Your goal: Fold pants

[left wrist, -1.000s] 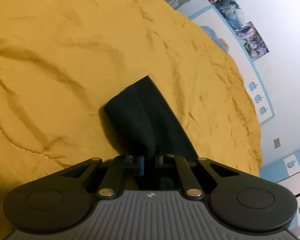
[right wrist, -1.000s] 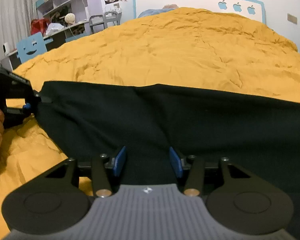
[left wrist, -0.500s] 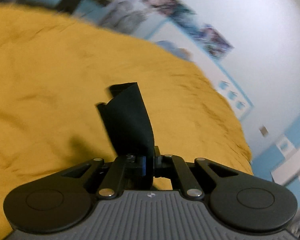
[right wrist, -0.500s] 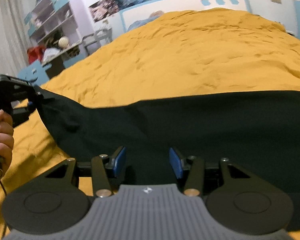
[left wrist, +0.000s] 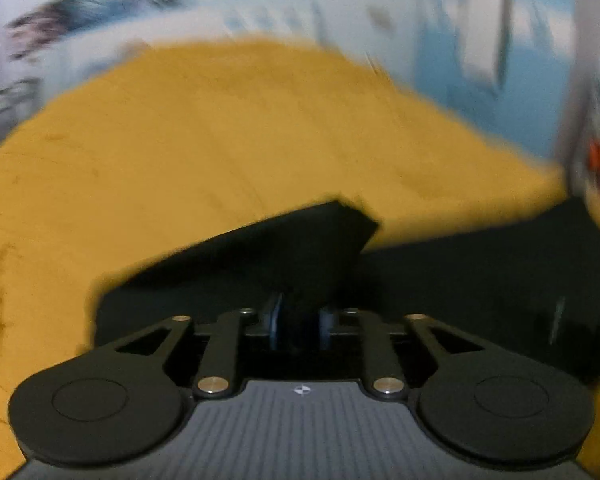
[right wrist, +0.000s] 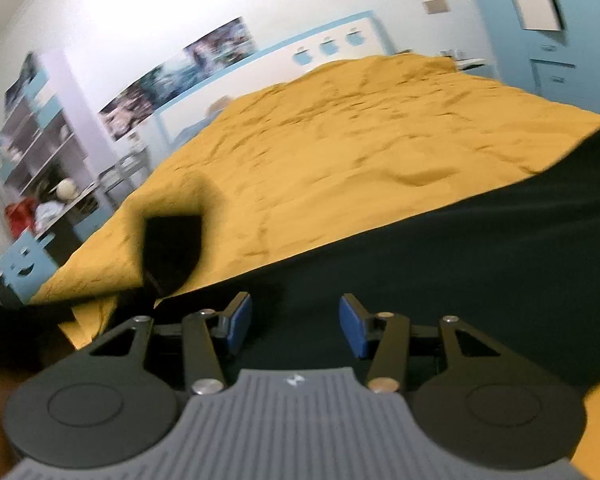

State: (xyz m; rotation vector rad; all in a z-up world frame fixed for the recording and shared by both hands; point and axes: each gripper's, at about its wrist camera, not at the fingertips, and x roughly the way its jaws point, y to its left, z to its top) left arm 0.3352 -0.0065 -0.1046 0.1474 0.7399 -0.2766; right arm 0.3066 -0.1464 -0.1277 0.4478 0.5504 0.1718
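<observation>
The black pants (right wrist: pixel 440 280) lie across the yellow bedspread (right wrist: pixel 340 140). In the left wrist view, which is blurred by motion, a folded end of the pants (left wrist: pixel 300 248) rises between my left gripper's (left wrist: pixel 301 322) blue pads and hangs over the rest of the pants (left wrist: pixel 480 280). The left jaws are opening, with a gap showing beside the cloth. My right gripper (right wrist: pixel 296 326) hovers over the pants, its blue pads wide apart and nothing pinched between them. A black flap of pants cloth (right wrist: pixel 172 248) is lifted at the left in the right wrist view.
The yellow bedspread (left wrist: pixel 180 160) covers the whole bed. A blue-and-white headboard (right wrist: pixel 328 46) and posters stand at the far wall. Shelves with a red item (right wrist: pixel 20 212) are to the left of the bed; blue cabinets (right wrist: pixel 548 60) to the right.
The left gripper has swept sideways and rolled, carrying the pants end over the rest of the pants, and its pads have parted. The right gripper has shifted and tilted, still open.
</observation>
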